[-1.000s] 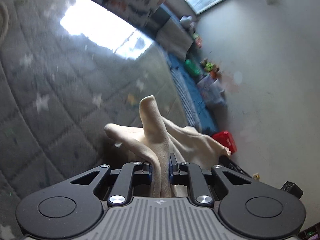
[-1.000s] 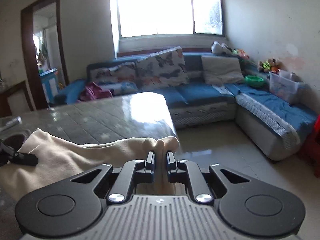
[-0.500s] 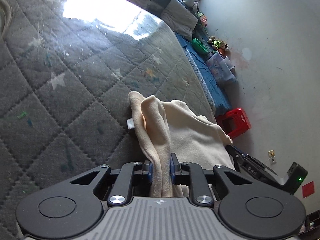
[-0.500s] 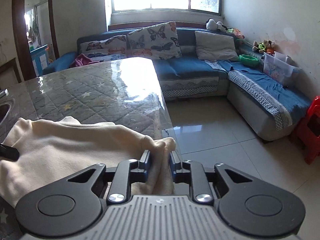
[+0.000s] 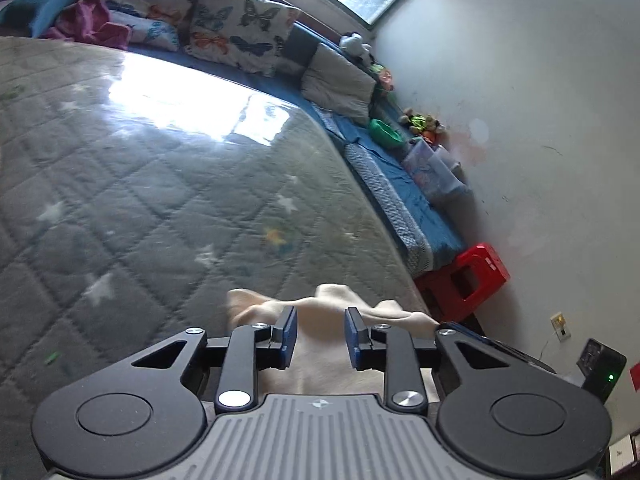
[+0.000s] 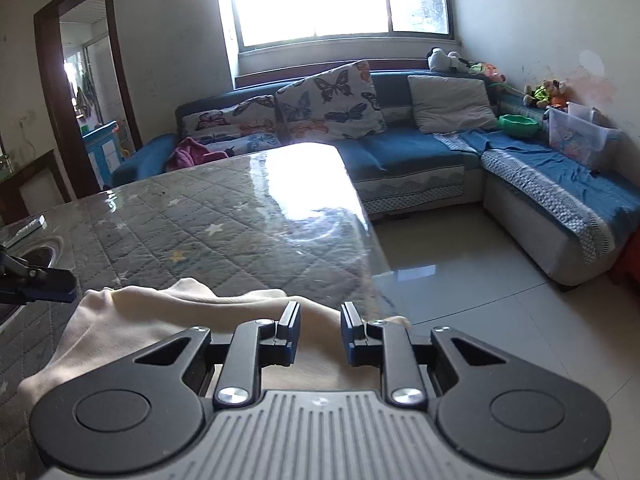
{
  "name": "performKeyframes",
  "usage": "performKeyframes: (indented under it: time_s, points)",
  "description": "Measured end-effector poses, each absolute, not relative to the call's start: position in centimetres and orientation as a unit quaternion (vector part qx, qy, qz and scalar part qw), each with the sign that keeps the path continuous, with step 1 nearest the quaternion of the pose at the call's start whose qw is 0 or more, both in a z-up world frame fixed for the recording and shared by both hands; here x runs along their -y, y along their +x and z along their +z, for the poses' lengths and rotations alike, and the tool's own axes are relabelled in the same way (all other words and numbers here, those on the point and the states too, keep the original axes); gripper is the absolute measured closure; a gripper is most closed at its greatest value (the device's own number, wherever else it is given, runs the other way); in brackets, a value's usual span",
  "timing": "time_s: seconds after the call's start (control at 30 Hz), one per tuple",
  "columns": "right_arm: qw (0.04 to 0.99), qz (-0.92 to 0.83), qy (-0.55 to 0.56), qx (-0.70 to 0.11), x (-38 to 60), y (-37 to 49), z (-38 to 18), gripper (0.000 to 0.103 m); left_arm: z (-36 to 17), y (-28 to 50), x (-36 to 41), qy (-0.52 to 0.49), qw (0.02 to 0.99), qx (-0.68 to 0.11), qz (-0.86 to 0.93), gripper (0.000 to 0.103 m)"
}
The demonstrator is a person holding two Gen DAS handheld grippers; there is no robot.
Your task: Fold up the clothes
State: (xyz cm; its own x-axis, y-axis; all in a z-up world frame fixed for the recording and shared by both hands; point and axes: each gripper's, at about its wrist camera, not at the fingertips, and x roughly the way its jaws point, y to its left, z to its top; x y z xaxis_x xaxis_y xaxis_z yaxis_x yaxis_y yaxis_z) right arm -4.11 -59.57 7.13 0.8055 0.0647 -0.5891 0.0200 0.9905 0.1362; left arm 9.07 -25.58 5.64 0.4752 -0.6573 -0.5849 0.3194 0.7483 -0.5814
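Left wrist view: our left tool (image 5: 318, 330) has its fingers spread apart, nothing clamped; cream garment (image 5: 320, 344) lies under and between them at 6 o'clock of the frame, bunched into ridges at its far edge; right wrist view: our right tool (image 6: 319, 330) is likewise apart, the same garment (image 6: 168, 316) lying beneath it on the quilted surface (image 6: 200, 232), near that surface's right-hand edge by the floor (image 6: 460, 272); the left tool shows at 9 o'clock there; we judge both tools sit over one edge of the cloth, at its two ends, since a fold needs that edge moved evenly; long axis runs roughly 9 to 3 o'clock in the right view, across both tools; cloth looks doubled in places, but we cannot tell how many layers.
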Motion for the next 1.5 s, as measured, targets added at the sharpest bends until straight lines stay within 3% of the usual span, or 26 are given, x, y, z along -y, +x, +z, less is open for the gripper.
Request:
performKeyframes:
  time_s: [0.27, 0.57, 0.97, 1.5]
  points:
    - [0.943, 0.019, 0.066, -0.324, 58.0, -1.8, 5.5, 0.083, 4.1, 11.0, 30.1, -0.166, 0.826, -0.437, -0.315, 0.08]
    - [0.944, 0.016, 0.049, -0.324, 57.5, -1.6, 5.3, 0.083, 3.9, 10.4, 30.2, -0.153, 0.833, -0.429, -0.314, 0.082]
    - [0.952, 0.017, 0.049, -0.303, 57.1, -8.9, 7.1, 0.081, 5.6, 4.4, 31.6, -0.111, 0.833, -0.391, -0.375, 0.081]
    - [0.962, -0.002, 0.039, -0.272, 55.7, -14.2, 6.3, 0.08, 3.6, 0.0, 33.8, -0.052, 0.829, -0.385, -0.402, 0.079]
